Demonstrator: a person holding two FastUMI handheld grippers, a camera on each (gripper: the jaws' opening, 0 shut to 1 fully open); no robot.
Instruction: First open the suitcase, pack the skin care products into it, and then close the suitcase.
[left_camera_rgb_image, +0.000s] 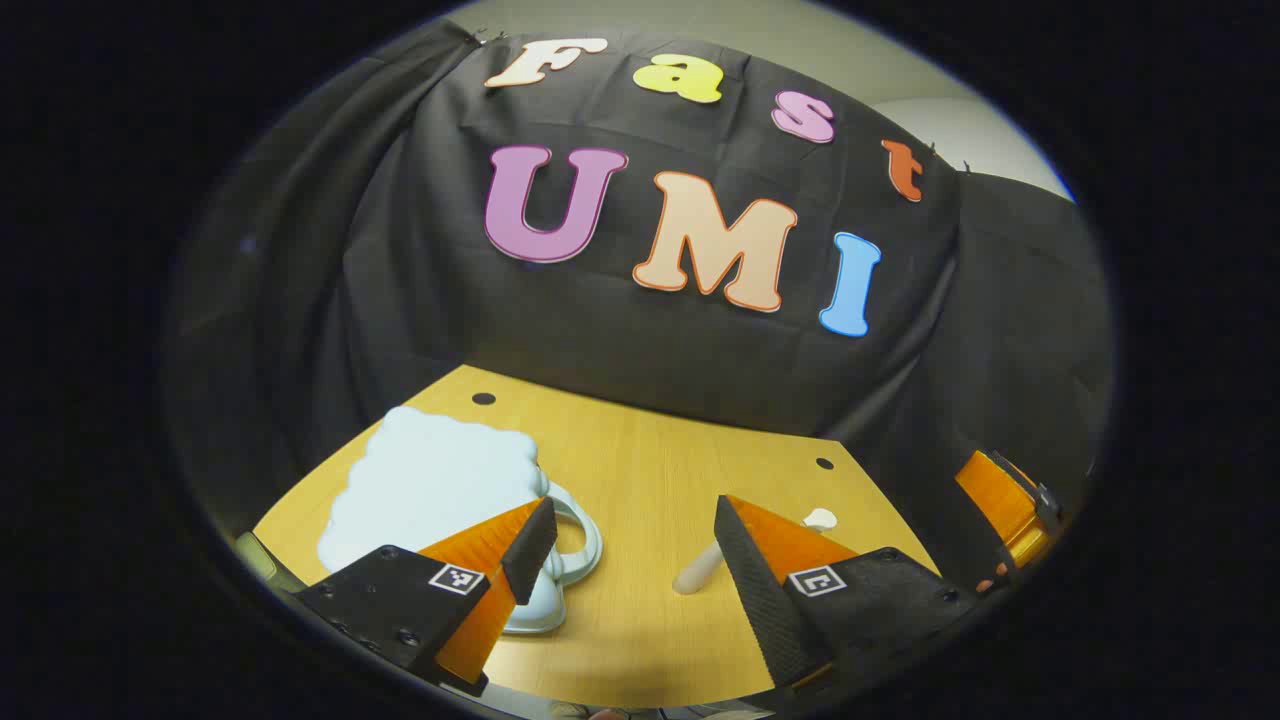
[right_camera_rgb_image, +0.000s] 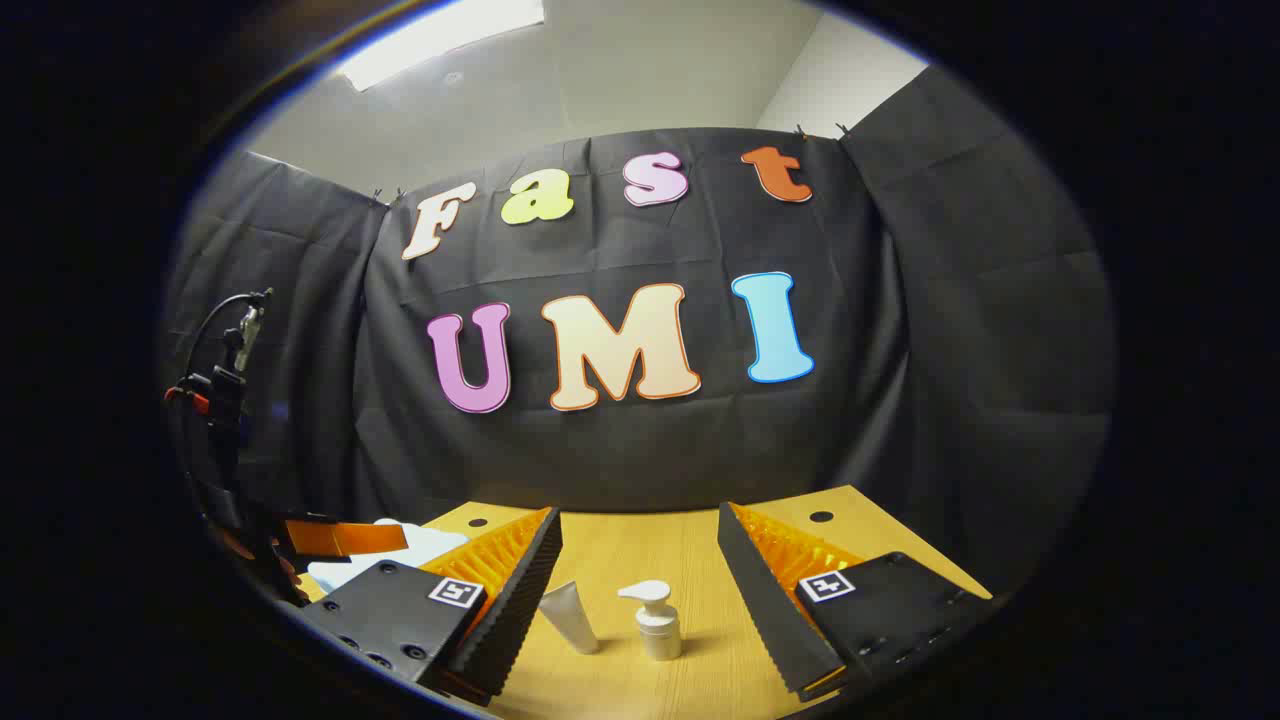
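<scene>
A pale blue, cloud-shaped suitcase (left_camera_rgb_image: 430, 485) lies shut on the wooden table (left_camera_rgb_image: 650, 460), its looped handle (left_camera_rgb_image: 578, 535) turned toward the middle. My left gripper (left_camera_rgb_image: 633, 508) hovers open just right of that handle, holding nothing. Between its fingers lies a white tube (left_camera_rgb_image: 698, 570), and a white pump bottle's head (left_camera_rgb_image: 820, 518) peeks over the right finger. In the right gripper view, my right gripper (right_camera_rgb_image: 638, 515) is open above the tube (right_camera_rgb_image: 570, 615) and the upright pump bottle (right_camera_rgb_image: 657, 622). The suitcase (right_camera_rgb_image: 425, 545) shows at its left.
Black cloth walls close in the table's back and sides. The right gripper (left_camera_rgb_image: 1010, 510) shows at the right edge of the left gripper view. The left gripper (right_camera_rgb_image: 335, 538) shows low on the left of the right gripper view. Small dark holes (left_camera_rgb_image: 483, 398) mark the tabletop.
</scene>
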